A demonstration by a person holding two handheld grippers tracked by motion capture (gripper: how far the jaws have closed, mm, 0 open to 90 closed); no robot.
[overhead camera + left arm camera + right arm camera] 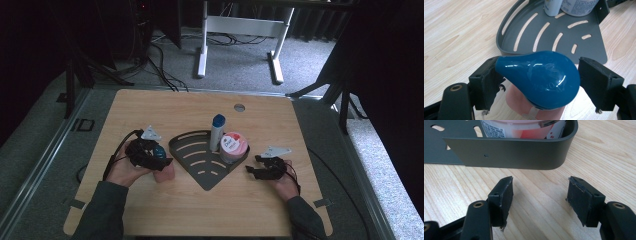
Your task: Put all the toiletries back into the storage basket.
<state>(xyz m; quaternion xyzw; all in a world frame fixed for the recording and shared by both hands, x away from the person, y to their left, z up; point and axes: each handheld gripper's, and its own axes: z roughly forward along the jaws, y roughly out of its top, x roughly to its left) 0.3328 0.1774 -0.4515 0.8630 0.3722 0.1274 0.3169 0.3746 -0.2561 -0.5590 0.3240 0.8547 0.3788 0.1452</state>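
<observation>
1. Pale wood-grain surface [150,107], rounded corners, grey carpet and dark surroundings beyond; white desk legs at far side.
2. Near centre of surface: dark grey slotted corner tray [192,145], fan-shaped, raised wall along its curved and straight edges.
3. Inside tray, at far corner: upright white bottle with blue cap [217,131] and pink-and-white tub [233,146], just beside each other.
4. Left claw [161,159], held in left hand [124,169], just left of tray's near edge.
5. Pink bottle with teal teardrop cap [541,78] standing on surface outside tray, directly between left claw's jaws; cap's narrow tip toward one pad, broad end toward the other.
6. Left claw clamped on teal cap: one pad pressed against the tip, the other touching the broad end; pink body [165,174] visible below cap.
7. Right claw [250,171], in right hand [286,185], low over surface just right of tray's near point.
8. Right claw jaws apart, bare wood between them; tray's outer wall [511,152] just ahead, not touched; tub behind that wall.
</observation>
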